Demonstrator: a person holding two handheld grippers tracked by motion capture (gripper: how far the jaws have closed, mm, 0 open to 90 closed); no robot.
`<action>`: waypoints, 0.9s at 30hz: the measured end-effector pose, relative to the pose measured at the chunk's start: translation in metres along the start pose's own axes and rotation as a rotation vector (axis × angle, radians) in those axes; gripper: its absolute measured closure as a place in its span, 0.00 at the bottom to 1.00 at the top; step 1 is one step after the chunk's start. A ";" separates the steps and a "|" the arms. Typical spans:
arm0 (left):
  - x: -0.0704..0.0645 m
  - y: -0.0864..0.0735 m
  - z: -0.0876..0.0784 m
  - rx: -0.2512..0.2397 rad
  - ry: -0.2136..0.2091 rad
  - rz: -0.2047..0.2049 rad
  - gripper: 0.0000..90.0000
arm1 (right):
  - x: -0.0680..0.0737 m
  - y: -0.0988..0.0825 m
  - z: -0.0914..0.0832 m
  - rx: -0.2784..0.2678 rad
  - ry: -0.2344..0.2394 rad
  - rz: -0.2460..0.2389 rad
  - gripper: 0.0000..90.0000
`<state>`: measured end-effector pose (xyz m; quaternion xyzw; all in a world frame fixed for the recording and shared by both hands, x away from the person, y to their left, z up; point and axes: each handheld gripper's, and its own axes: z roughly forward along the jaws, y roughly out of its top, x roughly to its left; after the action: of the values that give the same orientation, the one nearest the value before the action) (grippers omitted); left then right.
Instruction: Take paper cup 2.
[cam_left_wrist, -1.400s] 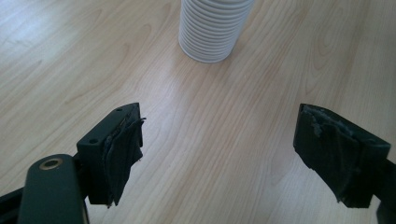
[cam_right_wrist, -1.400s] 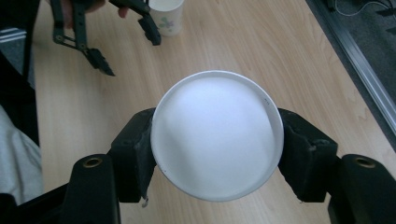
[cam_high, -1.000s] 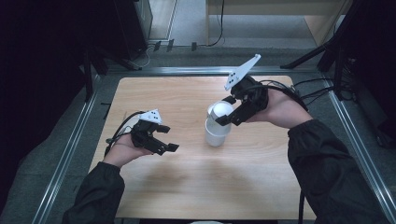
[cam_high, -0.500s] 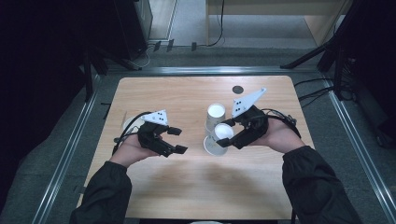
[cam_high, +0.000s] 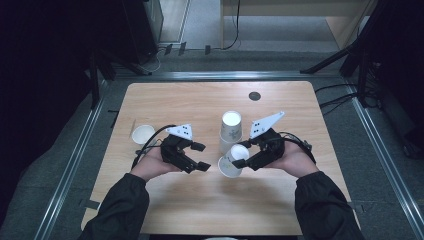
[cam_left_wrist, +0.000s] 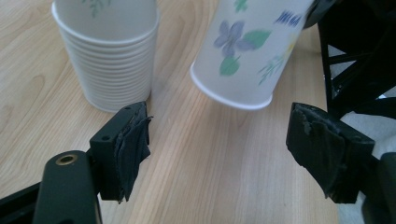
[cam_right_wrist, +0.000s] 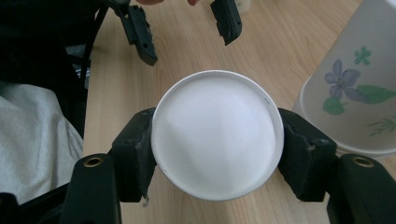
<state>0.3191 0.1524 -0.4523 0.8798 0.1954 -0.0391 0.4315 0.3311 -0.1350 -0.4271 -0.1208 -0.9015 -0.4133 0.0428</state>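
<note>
The pale wooden worktop with rounded corners carried everything, with a small dark round disc near its far edge. Near the worktop's middle stood an upside-down stack of white paper cups printed with flowers. Well apart from it, close to the left edge, sat a single white paper cup with its mouth up. The right hand-held gripper was clenched across the base of a tilted flowered white paper cup, just on the near side of the stack; in the right gripper view its pads pressed both sides of that cup's white round bottom. The left hand-held gripper was released, its jaws apart with nothing between them after closing partway and then opening a little, and it pointed at the tilted cup's rim from the left. The step in hand seemed to be passing or steadying the freed cup between the two tools. To do it well, the left tool's pads should probably straddle the cup's wall near the rim and close gently, since thin paper would crumple easily, while the right held firm until that grip was sure. Keeping the cup off the stack beside it should avoid toppling it.
</note>
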 end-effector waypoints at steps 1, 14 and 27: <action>0.000 0.000 0.000 0.000 0.000 0.000 0.23 | 0.000 0.000 0.000 0.000 0.000 0.000 0.40; -0.009 0.001 0.015 0.045 -0.009 0.039 0.20 | 0.002 -0.017 0.014 -0.047 0.036 0.025 0.40; -0.016 0.002 0.024 0.038 -0.022 0.052 0.19 | 0.004 -0.016 0.017 -0.081 0.070 0.027 0.40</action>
<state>0.3074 0.1277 -0.4621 0.8921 0.1671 -0.0412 0.4178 0.3238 -0.1313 -0.4497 -0.1201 -0.8804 -0.4527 0.0749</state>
